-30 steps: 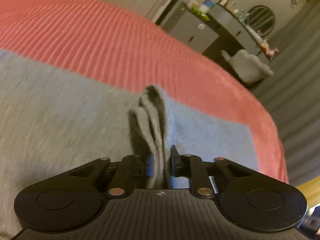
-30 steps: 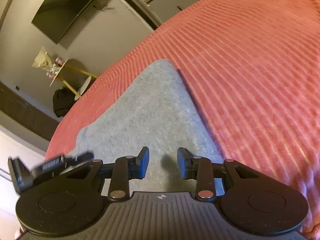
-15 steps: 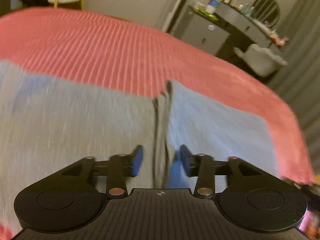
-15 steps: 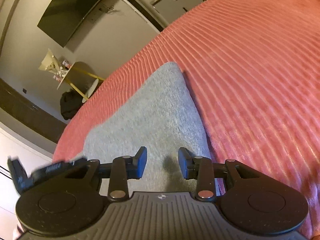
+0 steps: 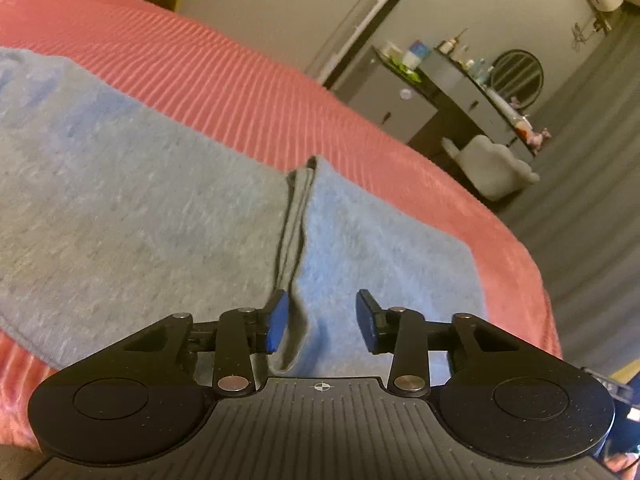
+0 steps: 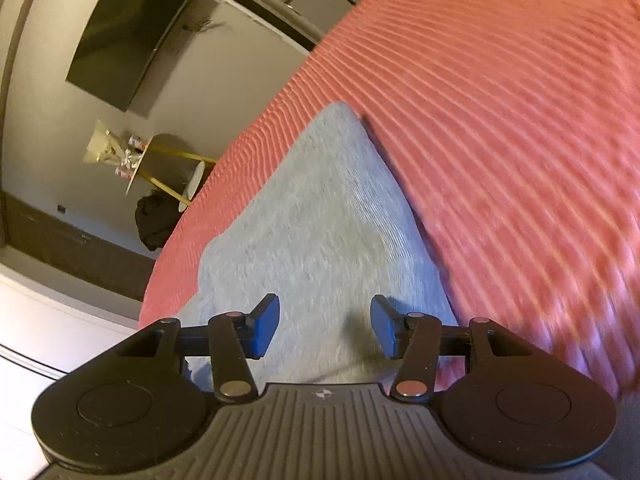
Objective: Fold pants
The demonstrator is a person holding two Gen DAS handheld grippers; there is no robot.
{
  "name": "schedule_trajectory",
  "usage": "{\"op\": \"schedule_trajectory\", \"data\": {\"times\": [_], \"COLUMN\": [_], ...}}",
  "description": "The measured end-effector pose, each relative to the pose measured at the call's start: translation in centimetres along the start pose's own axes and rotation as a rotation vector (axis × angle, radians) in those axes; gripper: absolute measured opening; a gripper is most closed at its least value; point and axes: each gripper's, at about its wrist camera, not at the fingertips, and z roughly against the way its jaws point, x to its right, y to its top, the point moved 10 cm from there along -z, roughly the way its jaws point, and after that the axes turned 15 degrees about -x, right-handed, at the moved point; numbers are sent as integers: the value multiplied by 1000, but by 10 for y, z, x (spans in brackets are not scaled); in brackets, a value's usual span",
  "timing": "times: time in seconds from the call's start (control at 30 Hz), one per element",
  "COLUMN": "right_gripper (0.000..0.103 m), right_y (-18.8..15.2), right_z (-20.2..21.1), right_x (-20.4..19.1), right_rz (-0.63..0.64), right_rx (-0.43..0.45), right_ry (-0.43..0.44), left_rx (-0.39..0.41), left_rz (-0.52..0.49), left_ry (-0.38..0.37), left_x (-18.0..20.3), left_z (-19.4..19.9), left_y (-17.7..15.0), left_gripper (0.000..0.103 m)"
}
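Note:
Grey pants (image 5: 140,208) lie flat on a red ribbed bedspread (image 5: 240,92). In the left wrist view a ribbed hem (image 5: 296,216) runs as a ridge from the far edge toward me. My left gripper (image 5: 322,320) hovers just above the cloth; its jaws stand apart and are closing, with the near end of the hem lying beside the left pad (image 5: 278,320), not pinched. In the right wrist view the pants (image 6: 320,220) taper to a rounded far corner. My right gripper (image 6: 324,324) is low over them, its jaws opening, with nothing gripped between them.
The bed drops off to the right toward a grey armchair (image 5: 492,168) and a dark dresser (image 5: 460,84) crowded with bottles. In the right wrist view, beyond the bed's left edge, a gold-legged side table (image 6: 168,168), a black bag (image 6: 154,222) and a wall screen (image 6: 132,32) show.
My left gripper let go of the bunched hem, opened and drew back; the hem now lies flat as a thin ridge. The right gripper's jaws spread wider over the cloth.

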Motion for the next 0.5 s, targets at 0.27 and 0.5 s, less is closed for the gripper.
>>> {"op": "schedule_trajectory", "data": {"times": [0.27,0.5], "right_gripper": [63,65], "right_y": [-10,-17], "right_z": [-10,-21], "right_x": [-11,-7], "right_rz": [36,25], "right_rx": [-51,-82], "right_ry": [-44,-85], "left_rx": [-78,-158], "left_rz": [12,-61], "left_ry": [-63,47], "left_x": [8,9], "left_z": [-26,-49], "left_y": [-4,-19], "left_gripper": [44,7]}}
